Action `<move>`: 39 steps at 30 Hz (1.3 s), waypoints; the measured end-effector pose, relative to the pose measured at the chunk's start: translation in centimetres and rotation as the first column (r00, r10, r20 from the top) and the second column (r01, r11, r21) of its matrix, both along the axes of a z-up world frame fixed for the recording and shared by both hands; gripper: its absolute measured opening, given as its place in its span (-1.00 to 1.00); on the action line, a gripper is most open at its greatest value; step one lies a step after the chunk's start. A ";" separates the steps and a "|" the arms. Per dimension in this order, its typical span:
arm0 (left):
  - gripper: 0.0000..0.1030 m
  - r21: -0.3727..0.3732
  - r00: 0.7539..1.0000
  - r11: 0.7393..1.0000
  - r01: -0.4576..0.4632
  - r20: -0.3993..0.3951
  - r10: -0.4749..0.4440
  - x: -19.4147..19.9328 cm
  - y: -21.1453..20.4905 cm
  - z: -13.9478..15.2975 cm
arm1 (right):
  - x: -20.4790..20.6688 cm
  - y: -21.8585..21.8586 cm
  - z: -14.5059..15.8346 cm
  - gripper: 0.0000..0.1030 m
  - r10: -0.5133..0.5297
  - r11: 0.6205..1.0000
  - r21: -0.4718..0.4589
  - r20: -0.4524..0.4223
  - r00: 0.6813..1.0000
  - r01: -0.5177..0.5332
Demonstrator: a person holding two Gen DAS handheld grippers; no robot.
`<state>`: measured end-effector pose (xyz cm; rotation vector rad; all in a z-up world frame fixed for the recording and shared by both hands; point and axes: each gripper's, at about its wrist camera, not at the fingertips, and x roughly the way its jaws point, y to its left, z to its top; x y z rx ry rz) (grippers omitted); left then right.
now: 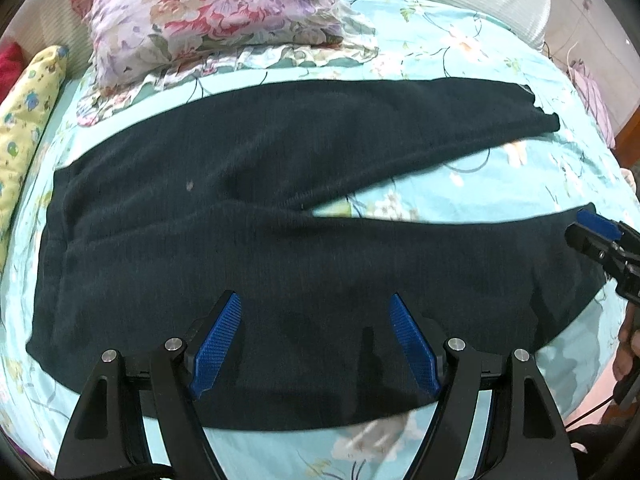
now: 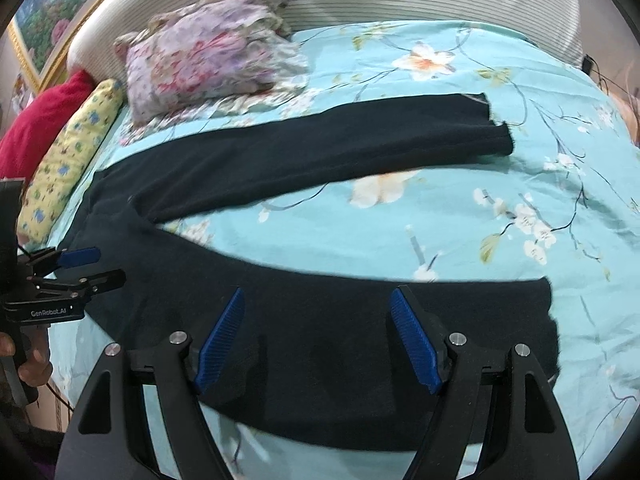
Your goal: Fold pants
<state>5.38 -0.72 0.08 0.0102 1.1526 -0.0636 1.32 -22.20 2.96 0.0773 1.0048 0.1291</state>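
Dark pants [image 1: 248, 184] lie flat on the floral bedsheet [image 2: 440, 220], waist toward the pillows [image 1: 216, 12] side on my left, legs splayed in a V with sheet showing between them, so I read this as pre-fold, nothing doubled over yet. My left gripper [image 1: 316, 340] hangs over the near side by the waist and my right gripper [image 2: 318, 340] over the near leg toward its cuff, both with jaws wide and nothing between the pads. Probably staged there to pinch the near leg's edge and carry it onto the far leg.
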 end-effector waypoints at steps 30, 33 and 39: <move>0.51 -0.067 0.921 0.928 0.368 -0.109 -0.373 22.9 -3.7 -1.5 | 19.1 -14.3 1.4 0.48 -0.169 0.985 -0.020 -0.005 0.986 0.169; 0.51 -0.065 0.889 0.897 0.437 -0.124 -0.442 24.5 -4.9 -2.2 | 20.6 -15.6 0.8 0.47 -0.169 0.985 0.006 -0.040 0.985 0.170; 0.51 -0.054 0.831 0.854 0.517 -0.208 -0.516 27.4 -6.8 -5.0 | 22.5 -16.6 -0.4 0.28 -0.135 0.988 0.064 -0.090 0.987 0.141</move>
